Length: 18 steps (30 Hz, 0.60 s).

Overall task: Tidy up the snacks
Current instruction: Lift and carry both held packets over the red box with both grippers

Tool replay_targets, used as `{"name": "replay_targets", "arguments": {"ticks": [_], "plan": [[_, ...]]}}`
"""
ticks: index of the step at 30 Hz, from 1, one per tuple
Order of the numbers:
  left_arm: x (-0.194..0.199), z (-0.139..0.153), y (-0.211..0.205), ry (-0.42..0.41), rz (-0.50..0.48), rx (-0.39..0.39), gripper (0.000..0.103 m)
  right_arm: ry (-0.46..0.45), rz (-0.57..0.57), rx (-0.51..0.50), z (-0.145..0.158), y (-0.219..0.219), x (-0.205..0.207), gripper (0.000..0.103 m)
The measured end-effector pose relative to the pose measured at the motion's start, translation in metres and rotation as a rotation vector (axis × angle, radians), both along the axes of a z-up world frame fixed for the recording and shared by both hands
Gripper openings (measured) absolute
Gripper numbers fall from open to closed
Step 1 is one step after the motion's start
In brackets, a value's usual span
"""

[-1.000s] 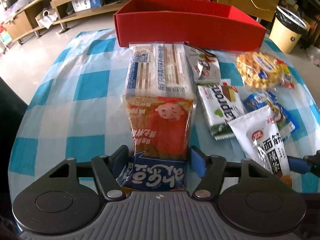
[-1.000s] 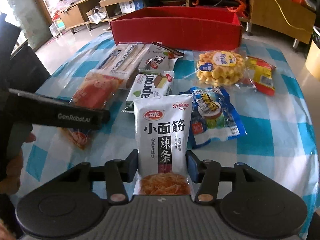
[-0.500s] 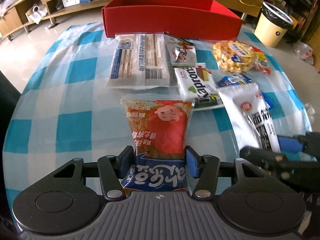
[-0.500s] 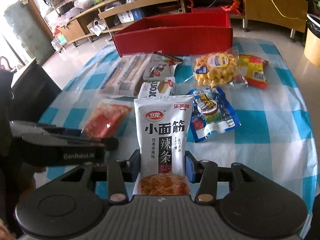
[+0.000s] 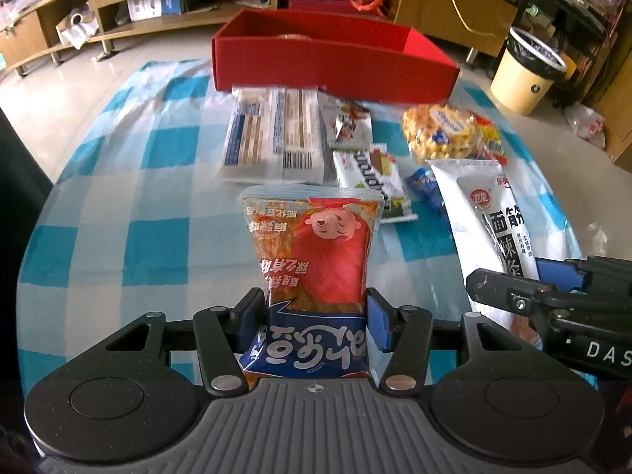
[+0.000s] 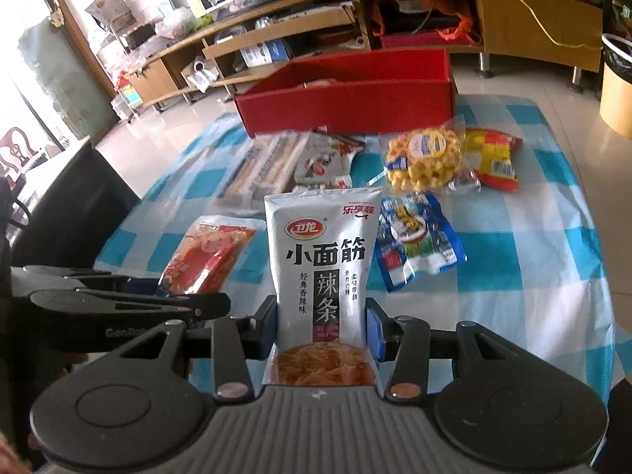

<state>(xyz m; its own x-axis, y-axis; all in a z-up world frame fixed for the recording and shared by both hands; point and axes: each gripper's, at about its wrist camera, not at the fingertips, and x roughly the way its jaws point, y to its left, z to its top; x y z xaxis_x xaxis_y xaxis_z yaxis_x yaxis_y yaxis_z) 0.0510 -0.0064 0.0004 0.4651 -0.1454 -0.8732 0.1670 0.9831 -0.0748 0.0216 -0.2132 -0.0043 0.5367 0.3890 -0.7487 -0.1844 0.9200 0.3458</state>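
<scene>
Both packets now lifted off the checked worktop (image 5: 118, 205), higher than a moment ago, when each lay nearer the cloth. Left tongs (image 5: 314, 316) clenched on the red-and-blue tofu snack packet (image 5: 312, 260); right tongs (image 6: 320, 324) clenched on the white spicy gluten strip packet (image 6: 322, 260). Red box (image 6: 355, 94) waiting at the far edge, beyond the cracker pack (image 5: 272, 134), popcorn bag (image 6: 424, 158) and blue packet (image 6: 414, 237). Probably next: carrying both across to the box.
</scene>
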Motion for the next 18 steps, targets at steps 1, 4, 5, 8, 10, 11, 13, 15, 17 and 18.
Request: {"name": "replay_targets", "arguments": {"ticks": [1, 4, 5, 8, 10, 11, 13, 15, 17, 18], "plan": [[0.000, 0.002, 0.000, -0.004, 0.002, -0.004, 0.062, -0.009, -0.003, 0.003, 0.003, -0.001, 0.001, 0.042], [0.001, 0.007, -0.002, -0.020, 0.005, -0.002, 0.062, -0.025, -0.008, 0.006, 0.011, -0.002, 0.002, 0.042], [0.001, 0.009, -0.003, -0.026, 0.005, 0.002, 0.062, -0.030, -0.009, 0.004, 0.013, -0.002, 0.003, 0.042], [0.004, 0.013, -0.005, -0.037, 0.001, 0.009, 0.062, -0.041, -0.005, -0.006, 0.019, 0.000, 0.004, 0.042], [0.005, 0.017, -0.007, -0.048, -0.001, 0.012, 0.062, -0.048, -0.001, -0.014, 0.023, 0.001, 0.006, 0.042], [0.006, 0.020, -0.008, -0.055, -0.003, 0.014, 0.062, -0.052, 0.000, -0.017, 0.025, 0.002, 0.007, 0.042], [0.009, 0.024, -0.010, -0.068, -0.007, 0.017, 0.062, -0.059, 0.004, -0.020, 0.028, 0.002, 0.011, 0.042], [0.013, 0.030, -0.012, -0.083, -0.009, 0.020, 0.062, -0.067, 0.007, -0.026, 0.032, 0.004, 0.015, 0.042], [0.016, 0.034, -0.014, -0.094, -0.011, 0.020, 0.062, -0.074, 0.010, -0.032, 0.036, 0.004, 0.019, 0.042], [0.018, 0.036, -0.015, -0.098, -0.011, 0.021, 0.062, -0.077, 0.011, -0.036, 0.037, 0.005, 0.021, 0.042]]}}
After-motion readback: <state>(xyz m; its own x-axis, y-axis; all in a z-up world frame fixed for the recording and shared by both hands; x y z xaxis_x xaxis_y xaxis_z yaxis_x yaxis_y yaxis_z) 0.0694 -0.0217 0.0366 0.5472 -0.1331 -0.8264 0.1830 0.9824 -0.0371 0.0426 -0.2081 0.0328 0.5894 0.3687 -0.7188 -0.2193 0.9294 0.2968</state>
